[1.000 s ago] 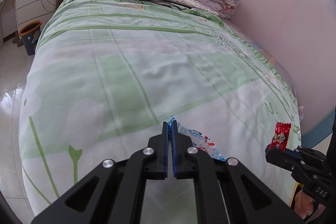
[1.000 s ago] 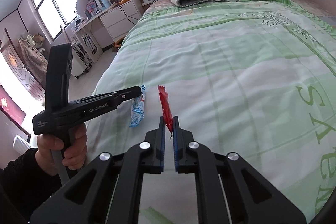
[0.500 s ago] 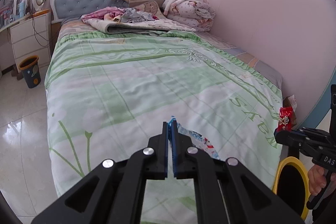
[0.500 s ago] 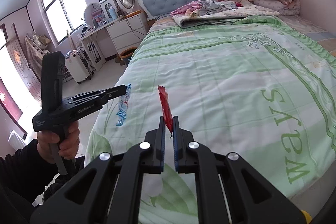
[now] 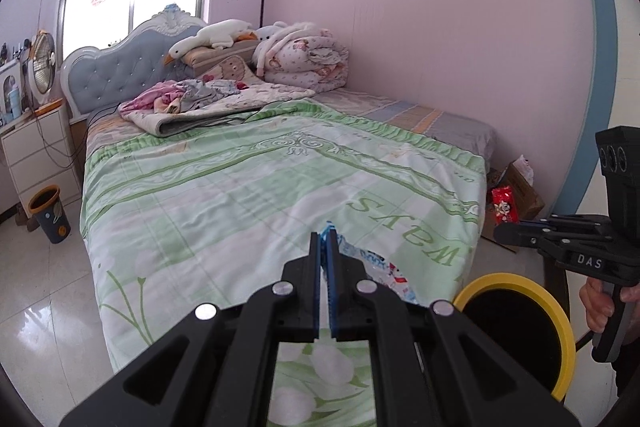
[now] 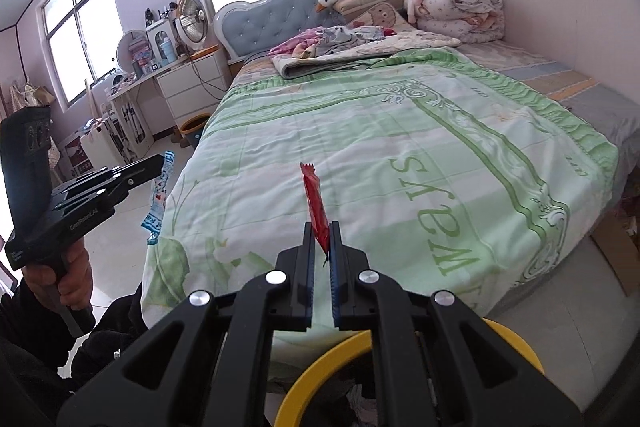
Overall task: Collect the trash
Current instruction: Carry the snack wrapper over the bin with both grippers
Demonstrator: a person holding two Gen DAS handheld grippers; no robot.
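The left gripper [image 5: 325, 241] is clamped tight on a crinkly blue-and-white plastic wrapper [image 6: 159, 195], and the right gripper [image 6: 321, 241] pinches a thin red foil snack packet [image 6: 315, 205]. Both dangle off the foot of the green-quilted bed [image 5: 248, 195], near the yellow-rimmed black bin [image 5: 516, 323] (right beside it). Best centre each piece over the mouth before letting go.

Large green letters, seen upside down, across the foot end of the bedspread [image 5: 280, 195], reading roughly "SAEM". White "DAS" on the side of the right gripper [image 5: 496, 233]. "GenRobot.AI" along the body of the left gripper [image 6: 162, 159].
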